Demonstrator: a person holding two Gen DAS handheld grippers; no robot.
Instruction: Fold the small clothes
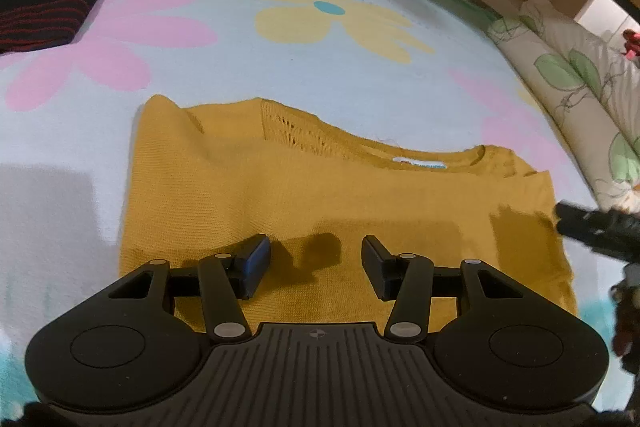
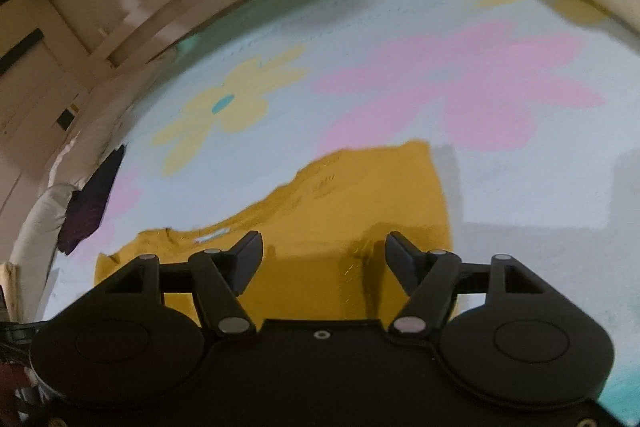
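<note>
Already the mustard sweater (image 1: 320, 195) lies partly folded near the near edge of the flowered blanket (image 1: 280, 75); further folds seem left. The left gripper (image 1: 316, 263) and right gripper (image 2: 324, 259) both stand apart, empty.

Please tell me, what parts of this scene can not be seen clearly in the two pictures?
- Yellow sweater: its near hem, left wrist view, hidden behind the left gripper.
- Neck label: its print is too small.
- Dark folded garment: cut by the left edge.
- Right wrist view: motion blur smears the sweater's knit.
</note>
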